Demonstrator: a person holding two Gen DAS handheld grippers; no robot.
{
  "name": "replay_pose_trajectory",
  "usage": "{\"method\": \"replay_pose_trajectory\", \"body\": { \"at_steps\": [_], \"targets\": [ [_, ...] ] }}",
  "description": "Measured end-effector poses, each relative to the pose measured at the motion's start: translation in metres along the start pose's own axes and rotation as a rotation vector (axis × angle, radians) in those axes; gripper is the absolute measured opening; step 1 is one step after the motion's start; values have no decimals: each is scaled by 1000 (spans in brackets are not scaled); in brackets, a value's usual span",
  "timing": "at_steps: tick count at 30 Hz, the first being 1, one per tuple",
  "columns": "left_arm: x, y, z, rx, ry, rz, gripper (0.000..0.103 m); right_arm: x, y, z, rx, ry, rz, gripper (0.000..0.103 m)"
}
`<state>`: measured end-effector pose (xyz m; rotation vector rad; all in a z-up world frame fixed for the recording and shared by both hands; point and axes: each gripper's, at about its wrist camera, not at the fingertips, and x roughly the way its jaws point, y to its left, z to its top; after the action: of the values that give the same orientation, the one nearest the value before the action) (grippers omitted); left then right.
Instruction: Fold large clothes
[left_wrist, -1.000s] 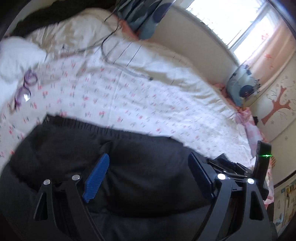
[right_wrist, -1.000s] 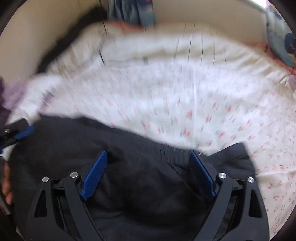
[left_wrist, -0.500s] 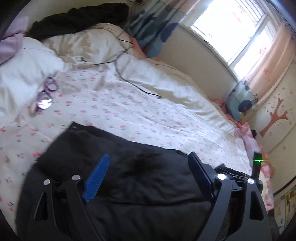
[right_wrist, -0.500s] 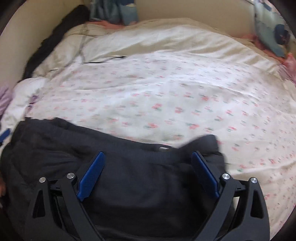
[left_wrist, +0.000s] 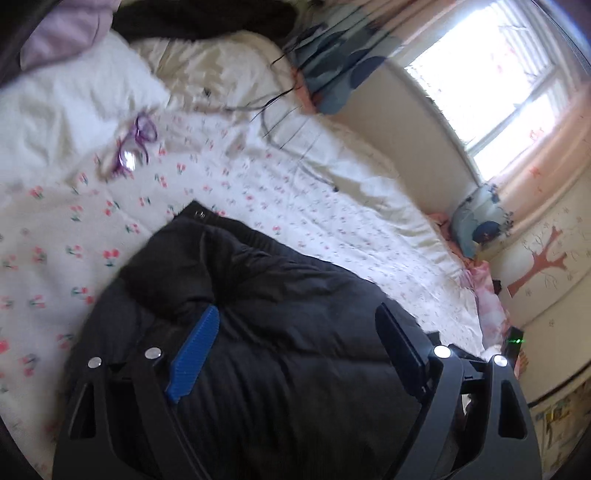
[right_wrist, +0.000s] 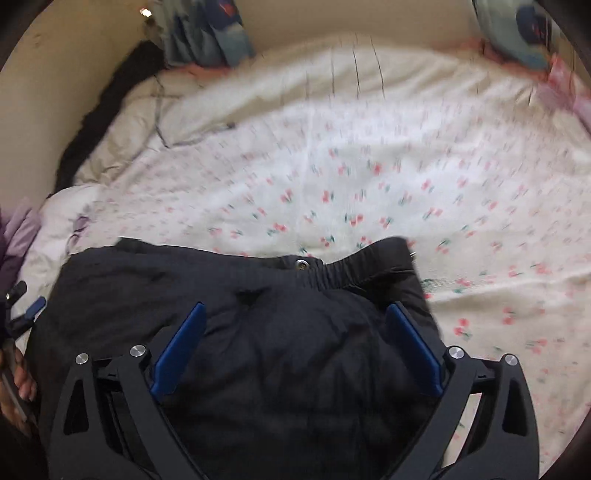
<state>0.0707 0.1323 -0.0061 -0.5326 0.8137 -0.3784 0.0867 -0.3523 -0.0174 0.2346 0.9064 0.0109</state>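
Observation:
A black padded garment lies bunched on the flowered bed sheet. My left gripper hangs just above it, open, and the fabric bulges up between its blue pad and the dark one without being pinched. In the right wrist view the same garment shows an elastic waistband with a metal snap at its far edge. My right gripper is over it with its jaws opening; cloth lies between them, loose. The left gripper's blue tip and a hand show at the left edge.
Purple glasses and a dark cable lie on the sheet beyond the garment. Dark clothes, a white pillow and blue patterned cushions line the head and wall side. A window is at right.
Both grippers have slid across the bed over the garment. The right one's fingers stand a little wider apart. The garment's waistband and snap have come into view.

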Motion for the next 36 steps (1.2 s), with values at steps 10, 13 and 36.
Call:
{"method": "replay_pose_trajectory", "body": {
  "at_steps": [10, 13, 36],
  "targets": [
    [-7, 30, -54, 85, 13, 109, 83, 4, -36, -75, 72, -46, 15, 96],
    [-31, 22, -58, 97, -7, 117, 83, -27, -27, -77, 61, -72, 16, 96],
    [-160, 66, -147, -153, 74, -29, 84, -177, -48, -221, 392, 1, 432, 96]
  ]
}}
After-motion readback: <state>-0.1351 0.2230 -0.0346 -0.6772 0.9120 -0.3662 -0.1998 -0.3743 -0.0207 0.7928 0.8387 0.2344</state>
